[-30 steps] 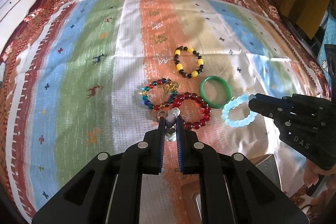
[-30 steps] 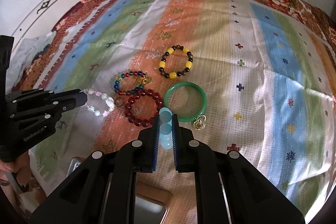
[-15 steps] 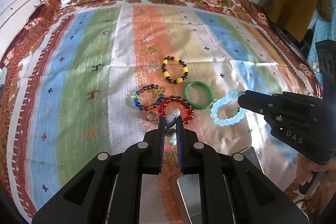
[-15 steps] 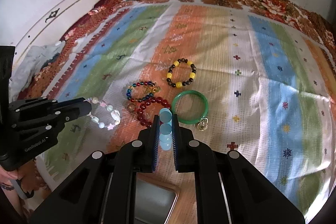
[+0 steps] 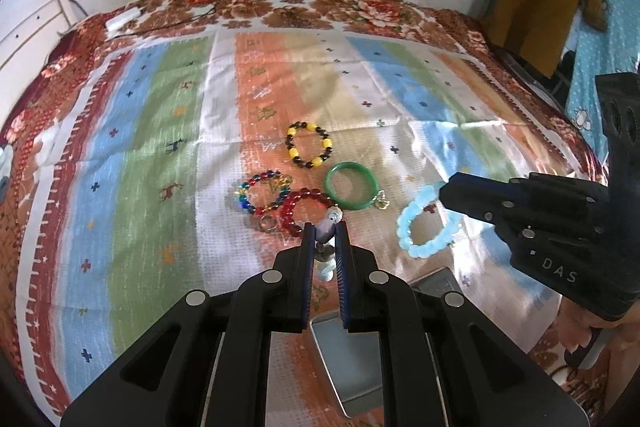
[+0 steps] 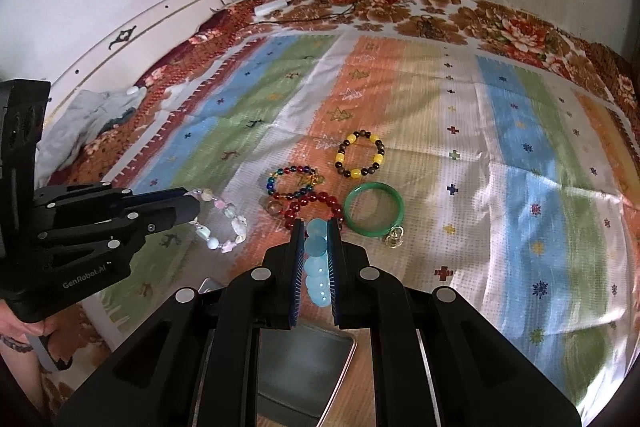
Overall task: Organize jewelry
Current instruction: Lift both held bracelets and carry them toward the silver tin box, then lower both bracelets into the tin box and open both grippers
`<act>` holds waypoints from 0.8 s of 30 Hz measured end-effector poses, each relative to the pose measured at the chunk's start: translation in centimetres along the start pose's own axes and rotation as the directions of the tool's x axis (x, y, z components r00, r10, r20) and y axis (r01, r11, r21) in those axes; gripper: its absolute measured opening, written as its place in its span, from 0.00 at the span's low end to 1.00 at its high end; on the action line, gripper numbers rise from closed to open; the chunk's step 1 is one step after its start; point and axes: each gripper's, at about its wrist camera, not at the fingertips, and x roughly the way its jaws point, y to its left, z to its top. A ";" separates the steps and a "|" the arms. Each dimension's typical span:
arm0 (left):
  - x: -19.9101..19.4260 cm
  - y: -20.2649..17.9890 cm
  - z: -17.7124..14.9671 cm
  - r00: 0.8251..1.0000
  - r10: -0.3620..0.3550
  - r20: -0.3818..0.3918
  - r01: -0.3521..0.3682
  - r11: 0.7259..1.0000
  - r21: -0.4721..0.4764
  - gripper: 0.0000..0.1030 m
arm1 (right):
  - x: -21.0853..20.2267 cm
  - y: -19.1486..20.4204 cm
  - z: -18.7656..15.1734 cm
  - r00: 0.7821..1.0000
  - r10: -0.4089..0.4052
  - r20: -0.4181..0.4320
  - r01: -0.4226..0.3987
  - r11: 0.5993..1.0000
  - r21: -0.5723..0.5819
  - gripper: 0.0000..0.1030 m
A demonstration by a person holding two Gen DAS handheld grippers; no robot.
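My left gripper (image 5: 324, 227) is shut on a pale pastel bead bracelet (image 6: 222, 223), which hangs from its tips above the cloth. My right gripper (image 6: 316, 227) is shut on a light blue bead bracelet (image 5: 424, 223), also lifted. Both are held near the bed's front edge. On the striped cloth lie a yellow-and-black bracelet (image 5: 309, 145), a multicolour bracelet (image 5: 262, 193), a red bead bracelet (image 5: 294, 199), a green bangle (image 5: 351, 185), a small ring (image 5: 267, 223) and a gold charm (image 5: 382, 201). An open metal tin (image 6: 304, 371) sits below both grippers.
The striped cloth (image 6: 520, 187) covers a bed with a floral border. Cables and a white adapter (image 6: 272, 7) lie at the far edge by the wall. A white headboard (image 6: 140, 35) stands at the left. A person's hand (image 5: 580, 327) holds the right gripper's handle.
Both grippers have risen and drawn back from the jewelry, each carrying its bracelet. The loose pieces look smaller and farther, and the metal tin has come into view beneath the fingers.
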 end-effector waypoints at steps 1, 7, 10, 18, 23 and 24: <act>-0.2 -0.2 -0.1 1.000 -0.003 0.004 0.003 1.000 0.005 0.09 | -0.2 0.1 -0.1 1.000 0.002 0.005 -0.002 1.000 -0.002 0.12; -1.6 -1.3 -1.0 0.999 -0.029 0.032 0.028 0.999 0.028 0.09 | -1.7 0.3 -0.6 0.999 0.019 0.040 -0.019 1.000 -0.008 0.12; -2.2 -1.9 -1.7 0.999 -0.038 0.038 0.036 0.999 0.039 0.09 | -2.4 0.5 -1.1 0.998 0.030 0.050 -0.030 0.999 -0.013 0.12; -4.0 -2.9 -4.0 0.997 -0.068 0.044 0.066 0.997 0.045 0.10 | -4.1 1.4 -2.6 0.994 0.081 0.068 -0.080 0.997 -0.019 0.12; -4.5 -3.4 -5.4 0.996 -0.079 0.041 0.077 0.996 0.049 0.10 | -4.1 2.1 -4.5 0.995 0.095 0.036 -0.094 0.995 -0.029 0.12; -4.4 -3.5 -5.7 0.996 -0.080 0.034 0.078 0.995 0.055 0.10 | -4.1 2.2 -4.7 0.995 0.097 0.029 -0.096 0.995 -0.031 0.12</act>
